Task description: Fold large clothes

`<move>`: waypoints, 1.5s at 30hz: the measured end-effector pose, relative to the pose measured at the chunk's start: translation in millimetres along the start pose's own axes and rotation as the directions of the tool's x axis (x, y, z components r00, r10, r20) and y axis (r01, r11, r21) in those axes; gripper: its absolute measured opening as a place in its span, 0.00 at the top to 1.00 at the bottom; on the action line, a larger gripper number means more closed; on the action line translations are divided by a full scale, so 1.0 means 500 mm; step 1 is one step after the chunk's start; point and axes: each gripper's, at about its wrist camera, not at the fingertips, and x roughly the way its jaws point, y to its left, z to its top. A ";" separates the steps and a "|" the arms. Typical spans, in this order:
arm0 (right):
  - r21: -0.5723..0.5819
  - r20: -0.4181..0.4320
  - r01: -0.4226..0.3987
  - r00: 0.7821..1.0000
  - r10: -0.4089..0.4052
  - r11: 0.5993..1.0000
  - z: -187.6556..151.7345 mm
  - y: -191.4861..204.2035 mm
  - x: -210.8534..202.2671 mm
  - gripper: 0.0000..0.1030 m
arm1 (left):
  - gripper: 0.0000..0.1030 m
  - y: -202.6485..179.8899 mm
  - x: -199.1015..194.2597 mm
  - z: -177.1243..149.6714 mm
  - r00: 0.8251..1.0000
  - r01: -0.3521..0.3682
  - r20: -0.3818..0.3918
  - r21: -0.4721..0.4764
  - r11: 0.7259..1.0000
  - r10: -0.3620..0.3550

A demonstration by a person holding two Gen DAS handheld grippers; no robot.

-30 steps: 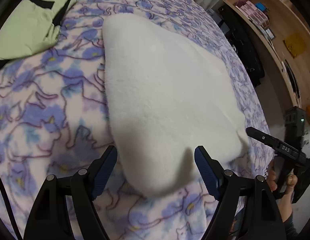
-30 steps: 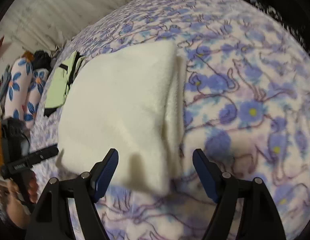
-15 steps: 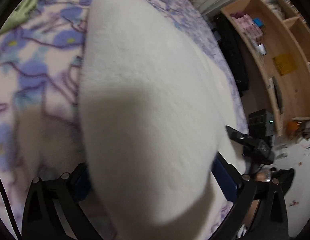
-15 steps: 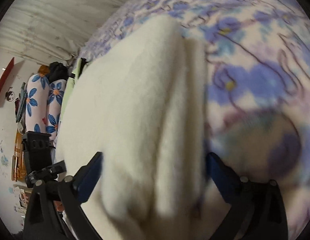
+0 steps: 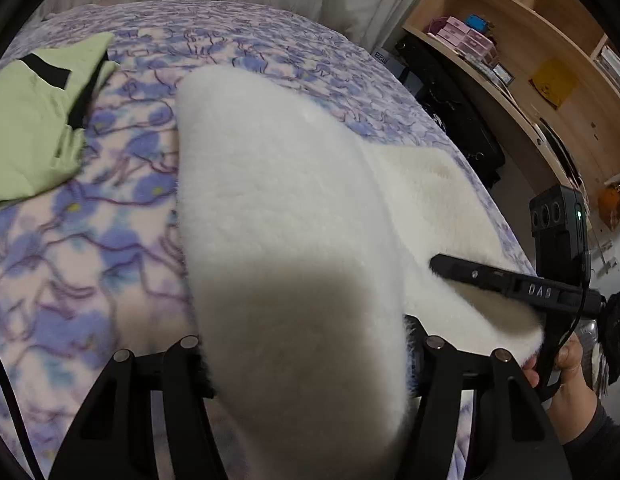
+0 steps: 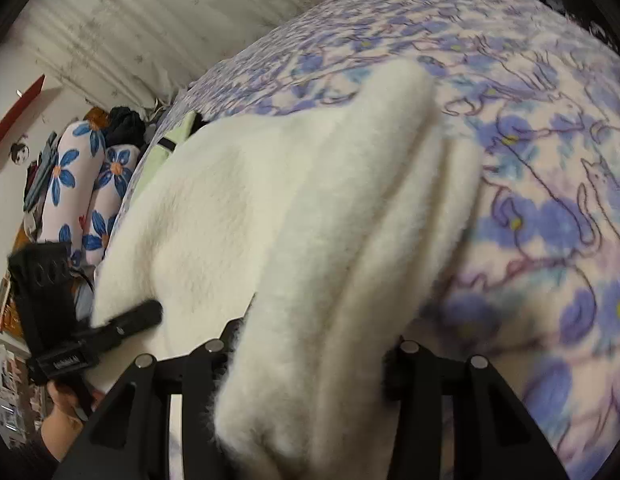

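Observation:
A thick white fleece garment [image 5: 278, 200] lies folded on a bed covered by a purple flowered blanket [image 5: 90, 240]. My left gripper [image 5: 310, 364] has the garment's near left edge bunched up between its jaws, which are closing; the fleece hides the pads. In the right wrist view the same white garment [image 6: 270, 200] rises in a ridge into my right gripper [image 6: 310, 360], whose jaws are also closing on the near right edge. Each wrist view shows the other gripper at the garment's near edge: the right gripper [image 5: 510, 284] and the left gripper [image 6: 130, 324].
A light green garment [image 5: 30, 128] with black trim lies folded at the far left of the bed. A wooden shelf unit [image 5: 530, 60] stands beyond the bed's right side. Flowered pillows [image 6: 82, 184] lean by the wall. A hand [image 5: 570, 380] holds the right gripper.
Both grippers stood open in front of the garment's near edge, then pushed onto it. Now their jaws have narrowed on the fleece and the edge is lifted off the blanket.

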 end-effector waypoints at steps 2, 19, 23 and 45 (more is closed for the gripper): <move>-0.020 0.000 0.001 1.000 -0.001 1.000 -0.023 0.031 -0.015 0.58 | 0.40 0.010 -0.034 -0.010 1.000 0.000 -0.018 -0.007 1.000 0.000; -0.158 0.016 -0.151 0.988 0.155 0.976 -0.053 0.370 -0.006 0.58 | 0.40 0.194 -0.396 -0.081 0.994 -0.082 0.065 -0.058 0.995 0.086; -0.237 0.053 -0.187 0.977 0.205 0.953 0.043 0.486 0.016 0.58 | 0.40 0.255 -0.478 0.003 0.984 -0.121 0.126 -0.041 0.992 0.125; -0.194 -0.064 -0.156 0.987 0.146 0.969 0.372 0.510 0.567 0.32 | 0.02 0.888 -0.254 0.295 0.977 -0.164 0.110 -0.174 0.971 0.184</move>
